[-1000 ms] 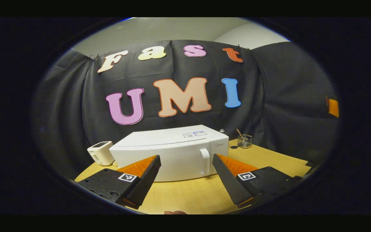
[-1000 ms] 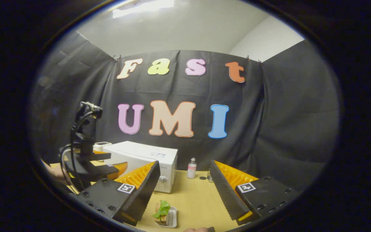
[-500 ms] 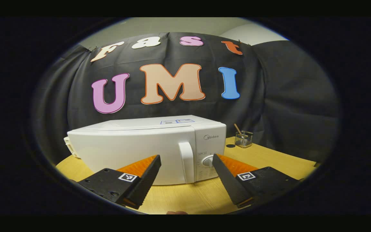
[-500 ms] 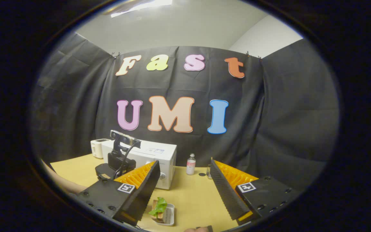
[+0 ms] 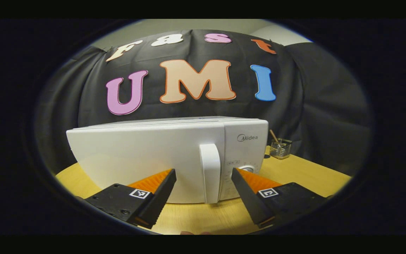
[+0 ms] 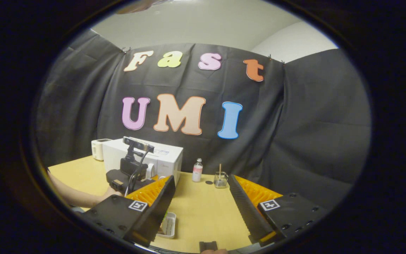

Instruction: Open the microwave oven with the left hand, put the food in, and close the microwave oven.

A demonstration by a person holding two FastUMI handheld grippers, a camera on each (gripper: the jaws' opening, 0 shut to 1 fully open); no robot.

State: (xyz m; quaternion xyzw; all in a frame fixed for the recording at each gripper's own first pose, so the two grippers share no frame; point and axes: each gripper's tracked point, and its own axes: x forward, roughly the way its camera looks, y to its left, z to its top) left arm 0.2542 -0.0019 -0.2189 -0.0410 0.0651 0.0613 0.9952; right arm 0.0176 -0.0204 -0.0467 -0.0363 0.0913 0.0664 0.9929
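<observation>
Left tongs (image 5: 203,173) gape wide, ridged wedge fingers flanking the microwave's (image 5: 146,155) smooth white bar handle (image 5: 210,173) at 12 o'clock. Right tongs (image 6: 201,180) are spread above the wooden table (image 6: 203,211); the shallow food tray (image 6: 168,225) sits at 7 o'clock.

Microwave (image 5: 160,158) on the table (image 5: 294,173), door shut.
Its handle (image 5: 210,173) stands between the left gripper (image 5: 203,176) fingers; a glass jar (image 5: 280,148) sits right of it, a bottle (image 6: 197,170) beside the jar.
</observation>
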